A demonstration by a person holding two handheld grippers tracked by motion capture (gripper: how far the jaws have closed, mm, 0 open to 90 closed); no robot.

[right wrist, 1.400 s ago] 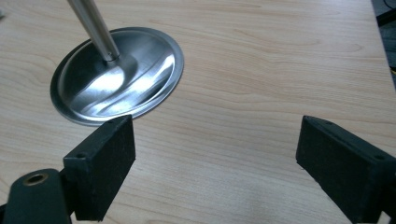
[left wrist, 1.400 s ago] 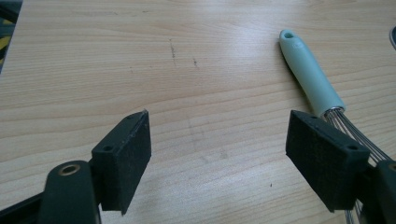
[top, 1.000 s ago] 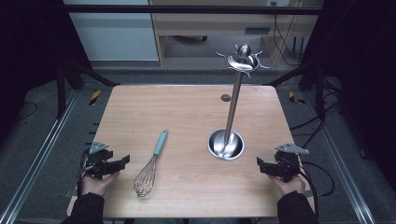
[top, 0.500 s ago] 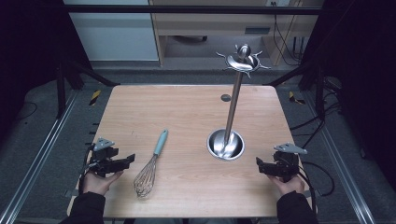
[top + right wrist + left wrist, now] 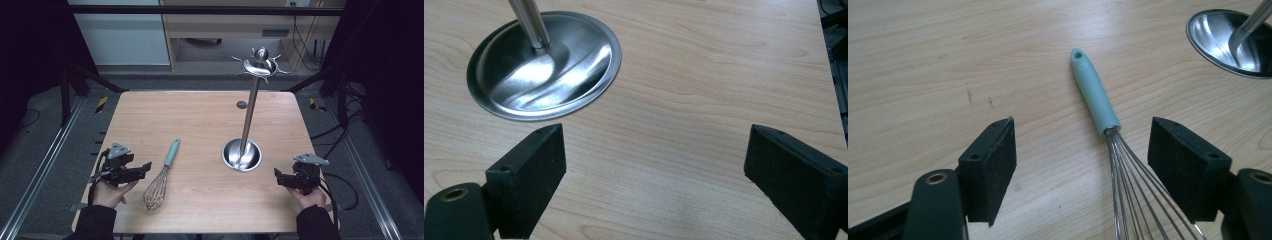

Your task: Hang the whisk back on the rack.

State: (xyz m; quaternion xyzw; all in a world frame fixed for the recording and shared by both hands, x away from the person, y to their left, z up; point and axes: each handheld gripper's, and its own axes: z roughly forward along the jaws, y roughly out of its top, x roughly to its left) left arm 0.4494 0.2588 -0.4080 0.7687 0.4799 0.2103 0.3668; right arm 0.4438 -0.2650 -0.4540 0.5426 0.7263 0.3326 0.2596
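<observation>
Wooden bench (image 5: 200,120) in dark room. Whisk (image 5: 161,177) lies flat near your front-left edge, untouched. Stand (image 5: 243,150) right of centre, hooks bare. Your left gripper (image 5: 1083,165) gapes just short of whisk; right gripper (image 5: 654,165) wide apart, idle. Nothing grasped yet.

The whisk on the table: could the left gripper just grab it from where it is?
Probably yes. The left gripper is open and aimed at the whisk, whose teal handle lies flat on bare table with nothing between them.
</observation>
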